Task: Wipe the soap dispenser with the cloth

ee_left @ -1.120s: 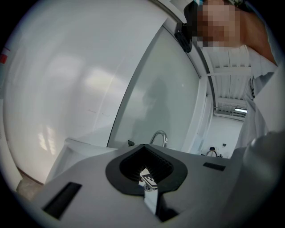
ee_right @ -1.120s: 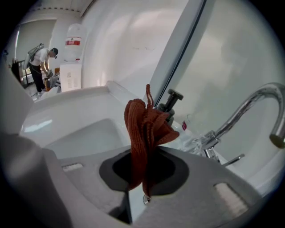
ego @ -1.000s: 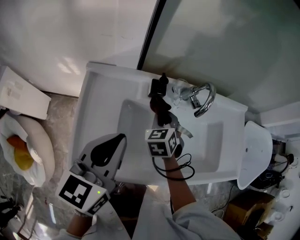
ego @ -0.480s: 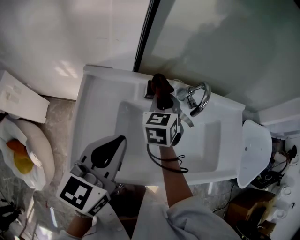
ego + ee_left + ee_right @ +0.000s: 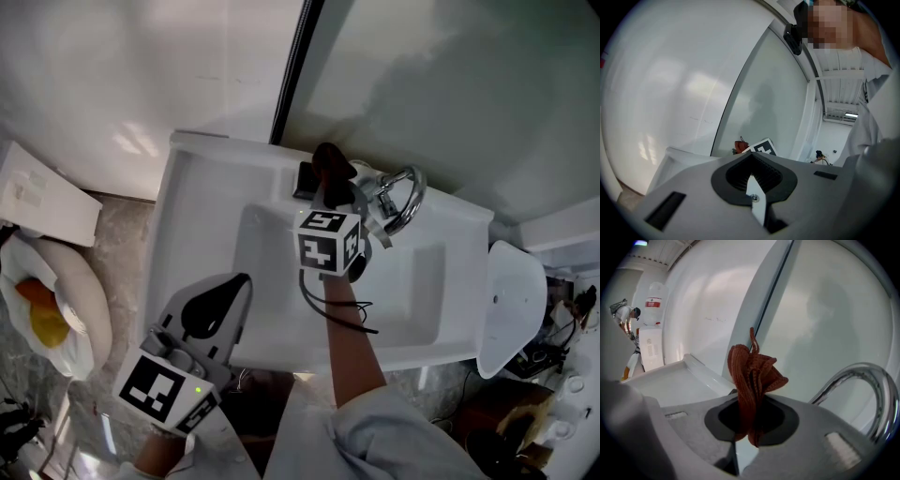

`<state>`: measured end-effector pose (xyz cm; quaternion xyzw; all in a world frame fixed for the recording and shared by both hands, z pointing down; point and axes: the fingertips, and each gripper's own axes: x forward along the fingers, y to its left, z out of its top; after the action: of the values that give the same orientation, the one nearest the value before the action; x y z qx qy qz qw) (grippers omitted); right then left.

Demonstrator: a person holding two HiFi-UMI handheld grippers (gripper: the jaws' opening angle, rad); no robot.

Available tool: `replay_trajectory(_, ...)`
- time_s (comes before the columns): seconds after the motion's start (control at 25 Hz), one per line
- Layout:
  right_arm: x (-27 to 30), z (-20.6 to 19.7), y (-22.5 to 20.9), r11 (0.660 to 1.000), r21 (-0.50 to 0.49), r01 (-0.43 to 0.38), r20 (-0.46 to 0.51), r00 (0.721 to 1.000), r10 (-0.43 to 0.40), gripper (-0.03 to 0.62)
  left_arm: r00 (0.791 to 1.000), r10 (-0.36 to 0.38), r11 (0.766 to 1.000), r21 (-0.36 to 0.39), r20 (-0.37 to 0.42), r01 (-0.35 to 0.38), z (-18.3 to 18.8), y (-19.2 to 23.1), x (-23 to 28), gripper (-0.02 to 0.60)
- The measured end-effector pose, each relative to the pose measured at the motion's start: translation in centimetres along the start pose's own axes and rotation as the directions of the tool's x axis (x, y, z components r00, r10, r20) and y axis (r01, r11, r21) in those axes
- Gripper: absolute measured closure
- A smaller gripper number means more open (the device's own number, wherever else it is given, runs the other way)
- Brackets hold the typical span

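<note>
A dark soap dispenser (image 5: 306,179) stands on the back rim of the white sink (image 5: 202,202), left of the faucet. My right gripper (image 5: 336,195) reaches over the basin and is shut on a rust-red cloth (image 5: 331,162), which sits bunched against the dispenser's top and hides most of it. In the right gripper view the cloth (image 5: 751,378) sticks up from between the jaws. My left gripper (image 5: 217,302) hangs at the sink's front left edge, shut and empty. From the left gripper view, the cloth (image 5: 740,146) shows small and far off.
A chrome faucet (image 5: 405,201) curves right of the dispenser and shows close in the right gripper view (image 5: 855,380). A glass panel rises behind the sink. A white lid-like object (image 5: 511,305) lies at the right. A white bag (image 5: 47,305) sits on the floor at left.
My right gripper has carried the cloth from over the basin up to the dispenser at the back rim; the dispenser's pump is now covered. The left gripper has stayed put.
</note>
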<state>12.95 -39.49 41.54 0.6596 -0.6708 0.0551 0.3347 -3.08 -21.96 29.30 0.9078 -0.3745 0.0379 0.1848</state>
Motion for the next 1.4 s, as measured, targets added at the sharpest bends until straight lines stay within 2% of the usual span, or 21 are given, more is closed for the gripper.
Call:
replay_trajectory(0.2, 0.6, -2.1, -0.2, 1.000, 0.030, 0.003, -0.062, 0.998, -0.001, 0.539, 1.000, 0.001, 1.000, -0.004, -0.002, -0.001, -0.2, 0.0, 0.0, 0.577)
replay_trajectory(0.6, 3.2, -8.3, 1.5, 0.992, 0.123, -0.038, -0.207, 0.976, 0.063, 0.539, 1.000, 0.014, 1.000, -0.006, -0.006, -0.014, -0.3, 0.4, -0.1, 0.577)
replay_trajectory(0.92, 3.5, -11.7, 4.3, 0.990, 0.088, -0.108, -0.279, 0.952, 0.129, 0.539, 1.000, 0.011, 1.000, 0.000, -0.009, -0.011, -0.6, 0.5, -0.6, 0.577)
replay_trajectory(1.2, 2.1, -12.5, 6.9, 0.984, 0.022, -0.179, -0.282, 0.943, 0.178, 0.539, 1.000, 0.002, 1.000, 0.000, -0.007, -0.002, -0.6, 0.6, -0.8, 0.577)
replay_trajectory(1.4, -0.7, -10.5, 7.4, 0.979, 0.007, -0.205, -0.215, 0.956, 0.202, 0.539, 1.000, -0.009, 1.000, -0.004, 0.002, 0.009, -0.3, 0.4, -0.6, 0.577)
